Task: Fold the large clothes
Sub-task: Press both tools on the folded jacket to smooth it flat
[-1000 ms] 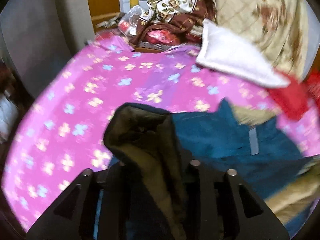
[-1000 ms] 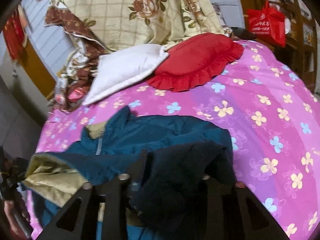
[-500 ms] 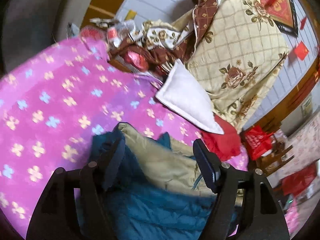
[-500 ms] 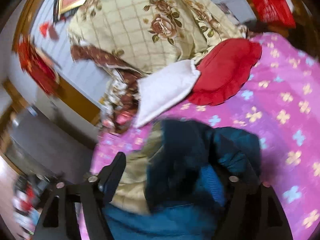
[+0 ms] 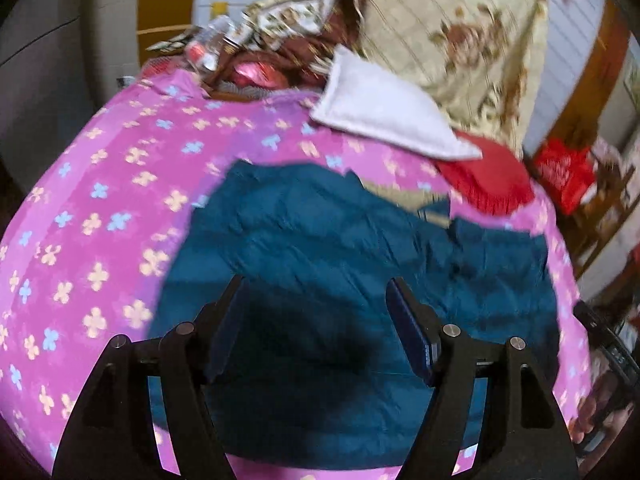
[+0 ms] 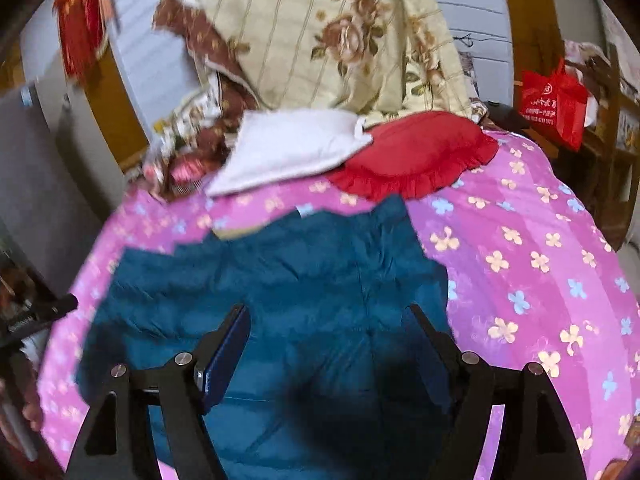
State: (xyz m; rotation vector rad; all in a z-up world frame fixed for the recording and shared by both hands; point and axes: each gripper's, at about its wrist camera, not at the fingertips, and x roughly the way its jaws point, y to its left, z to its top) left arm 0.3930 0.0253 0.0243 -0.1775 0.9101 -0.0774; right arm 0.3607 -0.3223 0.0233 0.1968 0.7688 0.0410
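Between folds: left gripper [image 5: 316, 320] and right gripper [image 6: 326, 348] spread, empty, above jacket [image 5: 340, 248] lying flat just ahead on bedspread [image 5: 120, 184]. Next: regrasping an edge.

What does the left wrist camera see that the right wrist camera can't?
Only the left wrist view shows the left gripper, open above the blue jacket, and a clear plastic bottle by the bed's far corner.

Only the right wrist view shows the right gripper, open too, and red hangings on the wall.

Both show the jacket lying on the pink flowered bedspread, the white pillow, the red frilled cushion, the rose-print quilt and a red bag.
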